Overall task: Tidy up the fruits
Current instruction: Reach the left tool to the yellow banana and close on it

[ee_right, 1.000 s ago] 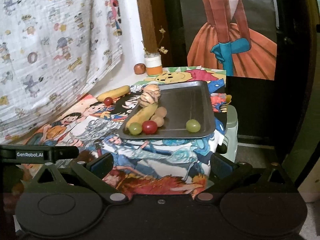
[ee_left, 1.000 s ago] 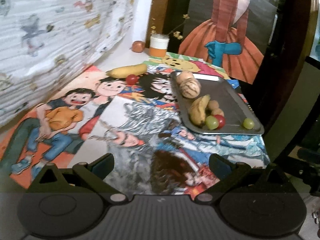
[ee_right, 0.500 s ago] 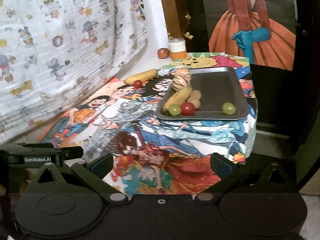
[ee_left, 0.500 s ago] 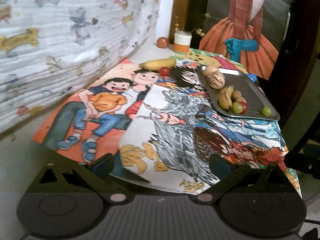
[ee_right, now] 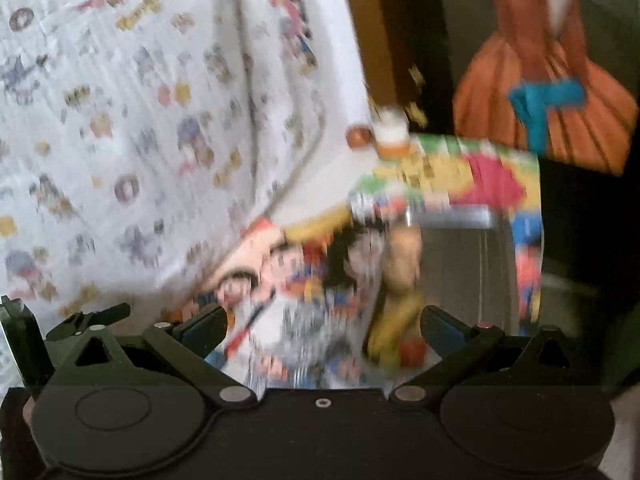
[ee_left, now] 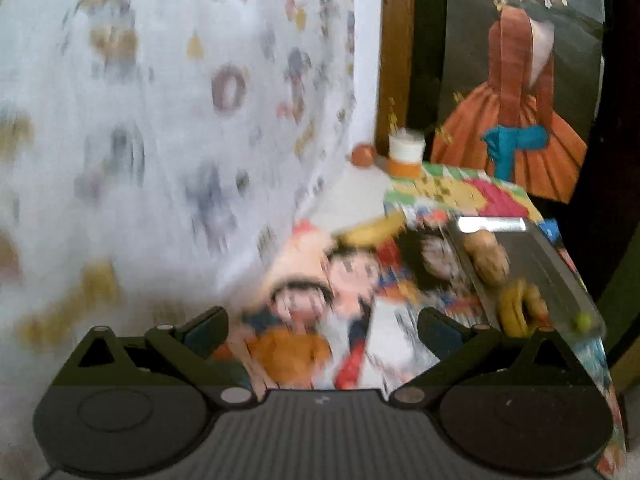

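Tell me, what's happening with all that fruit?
A person is sorting fruit with a tool in each hand. Both the left tool and the right tool are open and hold nothing. Several fruits lie on the tray. A banana lies off it on the cartoon cloth. Both views are blurred.

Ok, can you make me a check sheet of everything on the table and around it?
Surface: table covered with cartoon posters.
Job's things: tray at right holds a banana, a green grape and round brown fruits; a second banana lies off the tray.
Clutter: jar and a small round fruit at the back.
Grippers: left gripper and right gripper open, empty.
Cables: nothing seen.
Surroundings: printed cloth at left, dress picture behind. Both views blurred.
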Demonstrator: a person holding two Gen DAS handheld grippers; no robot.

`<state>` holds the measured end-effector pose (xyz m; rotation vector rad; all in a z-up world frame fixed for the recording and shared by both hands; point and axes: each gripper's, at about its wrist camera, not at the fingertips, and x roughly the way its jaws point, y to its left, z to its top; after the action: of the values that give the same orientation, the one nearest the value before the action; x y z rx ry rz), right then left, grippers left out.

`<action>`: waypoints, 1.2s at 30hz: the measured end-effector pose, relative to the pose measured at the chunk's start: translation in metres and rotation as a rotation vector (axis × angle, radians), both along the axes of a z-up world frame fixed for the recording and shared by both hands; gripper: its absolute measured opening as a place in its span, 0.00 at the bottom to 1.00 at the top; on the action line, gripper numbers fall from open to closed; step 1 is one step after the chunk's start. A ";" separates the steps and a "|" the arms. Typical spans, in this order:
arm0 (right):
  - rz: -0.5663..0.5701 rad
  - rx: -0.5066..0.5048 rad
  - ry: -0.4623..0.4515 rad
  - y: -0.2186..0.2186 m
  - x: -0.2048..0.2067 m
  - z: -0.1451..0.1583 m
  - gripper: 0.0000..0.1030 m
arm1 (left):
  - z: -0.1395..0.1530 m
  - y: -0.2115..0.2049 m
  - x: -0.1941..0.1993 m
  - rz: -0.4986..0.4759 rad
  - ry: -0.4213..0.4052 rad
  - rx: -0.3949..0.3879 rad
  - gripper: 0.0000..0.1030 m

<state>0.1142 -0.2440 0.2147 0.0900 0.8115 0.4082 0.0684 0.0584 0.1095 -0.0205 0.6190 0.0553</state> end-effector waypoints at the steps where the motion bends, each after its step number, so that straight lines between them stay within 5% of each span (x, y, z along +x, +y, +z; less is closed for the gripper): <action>1: 0.024 -0.023 -0.023 0.003 0.014 0.014 1.00 | 0.009 0.003 0.008 0.005 -0.015 0.009 1.00; 6: 0.207 -0.123 -0.254 0.015 0.066 0.041 1.00 | 0.039 0.009 0.055 0.017 -0.067 0.050 1.00; 11: 0.277 -0.123 -0.387 0.014 0.087 0.000 1.00 | 0.052 -0.003 0.115 -0.045 -0.038 0.114 1.00; 17: 0.274 -0.082 -0.332 0.032 0.086 -0.073 1.00 | 0.036 -0.044 0.184 -0.209 0.035 0.244 1.00; 23: 0.173 -0.047 -0.236 0.065 0.091 -0.134 1.00 | -0.009 -0.057 0.260 -0.299 0.225 0.232 1.00; 27: 0.082 0.010 -0.166 0.077 0.104 -0.168 0.99 | -0.037 -0.057 0.289 -0.307 0.284 0.184 1.00; 36: 0.115 -0.062 -0.168 0.107 0.134 -0.203 0.85 | -0.079 -0.042 0.327 -0.305 0.395 0.004 0.90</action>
<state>0.2482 -0.1366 0.0116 -0.0480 0.6648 0.4919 0.3958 0.0165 0.0308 0.0907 1.0101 -0.2408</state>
